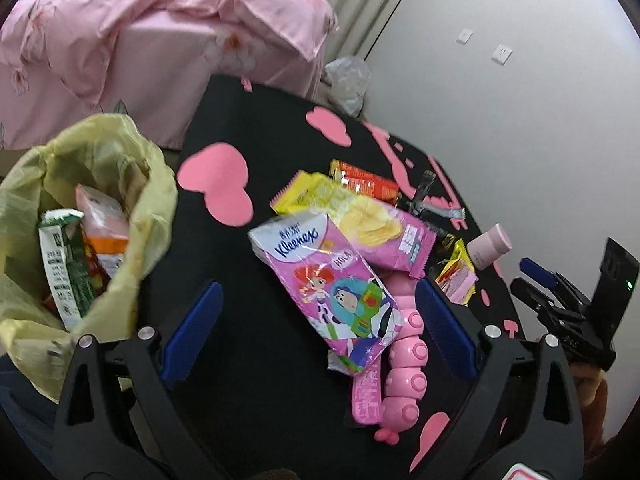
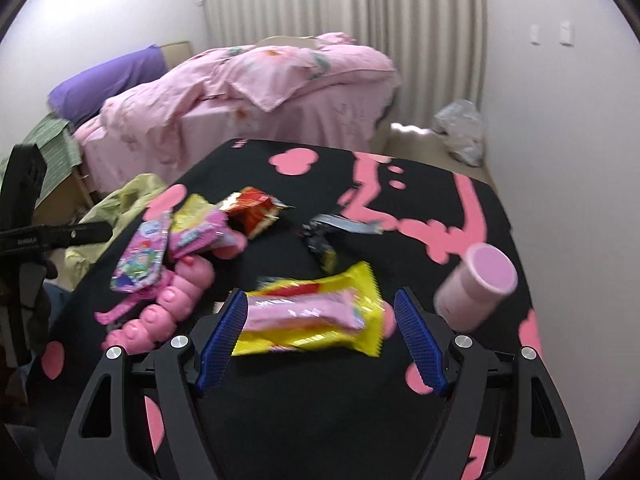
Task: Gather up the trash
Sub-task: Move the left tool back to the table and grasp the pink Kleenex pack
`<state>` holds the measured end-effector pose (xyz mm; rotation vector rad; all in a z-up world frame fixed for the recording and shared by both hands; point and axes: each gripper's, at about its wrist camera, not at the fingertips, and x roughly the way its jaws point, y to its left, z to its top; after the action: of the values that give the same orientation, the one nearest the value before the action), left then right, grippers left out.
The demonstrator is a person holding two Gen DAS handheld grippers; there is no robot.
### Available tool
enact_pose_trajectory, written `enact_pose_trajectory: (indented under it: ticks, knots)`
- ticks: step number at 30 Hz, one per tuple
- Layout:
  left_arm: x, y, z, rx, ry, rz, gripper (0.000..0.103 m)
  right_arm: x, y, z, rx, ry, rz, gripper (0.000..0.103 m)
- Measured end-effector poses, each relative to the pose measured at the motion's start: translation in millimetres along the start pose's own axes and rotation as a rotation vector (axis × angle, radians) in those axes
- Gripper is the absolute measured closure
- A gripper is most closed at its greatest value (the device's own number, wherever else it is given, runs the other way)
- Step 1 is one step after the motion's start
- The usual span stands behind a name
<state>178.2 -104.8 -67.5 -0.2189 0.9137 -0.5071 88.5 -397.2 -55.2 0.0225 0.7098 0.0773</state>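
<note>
My left gripper (image 1: 320, 312) is open above the black table (image 1: 248, 320), with a pink Kleenex pack (image 1: 332, 284) between its fingers, untouched. The pack lies on a pink caterpillar toy (image 1: 408, 360). Behind it lie a pink-yellow chip wrapper (image 1: 360, 216) and a red wrapper (image 1: 368, 182). A yellow-green trash bag (image 1: 80, 208) at the left holds several wrappers. My right gripper (image 2: 320, 320) is open around a yellow-pink snack wrapper (image 2: 316, 312) lying on the table; it also shows in the left wrist view (image 1: 456, 276).
A pink round container (image 2: 476, 284) lies right of my right gripper. A dark wrapper (image 2: 332, 232) lies mid-table. A bed with pink bedding (image 2: 248, 92) stands behind the table. A clear plastic bag (image 2: 460, 128) sits on the floor by the wall.
</note>
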Motion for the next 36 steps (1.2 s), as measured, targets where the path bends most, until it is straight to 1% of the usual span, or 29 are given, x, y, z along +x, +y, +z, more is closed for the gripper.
enact_pose_trajectory:
  ticks: [3,5,7,8,10,12,13,15,17,18,22,24,26,29,31,33,36]
  knots:
    - [13,-7,6,-0.009,0.011,0.018,0.011,-1,-3,-10,0.028,0.003,-0.021,0.031]
    - [24,-10,12,-0.009,0.012,0.072,0.011,1,-3,-16,0.044,0.013,-0.016,0.031]
    - [38,-11,16,-0.021,0.038,0.116,0.011,3,1,-19,0.051,0.033,-0.005,0.031]
    - [42,-11,18,-0.025,0.049,0.121,0.012,4,4,-22,0.042,0.043,0.005,0.031]
    - [46,-10,18,-0.018,0.057,0.137,0.018,4,11,-24,0.01,0.046,0.005,0.031]
    - [47,-10,15,0.002,0.066,0.165,0.029,3,17,-27,-0.021,0.046,0.005,0.031]
    - [44,-9,13,0.012,0.065,0.172,0.033,2,21,-28,-0.033,0.046,0.013,0.031]
    - [38,-5,9,0.007,0.076,0.163,0.047,3,26,-28,-0.044,0.044,0.025,0.031]
    - [30,0,6,0.008,0.086,0.136,0.055,5,32,-28,-0.053,0.041,0.019,0.031]
    - [25,3,2,0.015,0.088,0.126,0.058,6,33,-28,-0.056,0.04,0.017,0.031]
    - [11,10,-11,0.034,0.093,0.127,0.059,10,40,-24,-0.054,0.036,0.023,0.031]
    - [7,11,-20,0.063,0.116,0.138,0.059,14,45,-19,-0.064,0.03,0.019,0.031]
    - [3,9,-26,0.089,0.122,0.151,0.059,19,48,-15,-0.076,0.033,0.01,0.031]
    - [-3,7,-32,0.096,0.118,0.142,0.059,27,60,-10,-0.11,0.04,0.032,0.031]
    - [-8,8,-32,0.08,0.109,0.127,0.059,36,71,-12,-0.177,0.054,0.0,0.031]
    - [-13,11,-31,0.054,0.097,0.115,0.058,43,78,-20,-0.258,0.079,-0.064,0.031]
    - [-18,15,-29,0.032,0.084,0.102,0.058,41,69,-31,-0.287,0.103,-0.133,0.031]
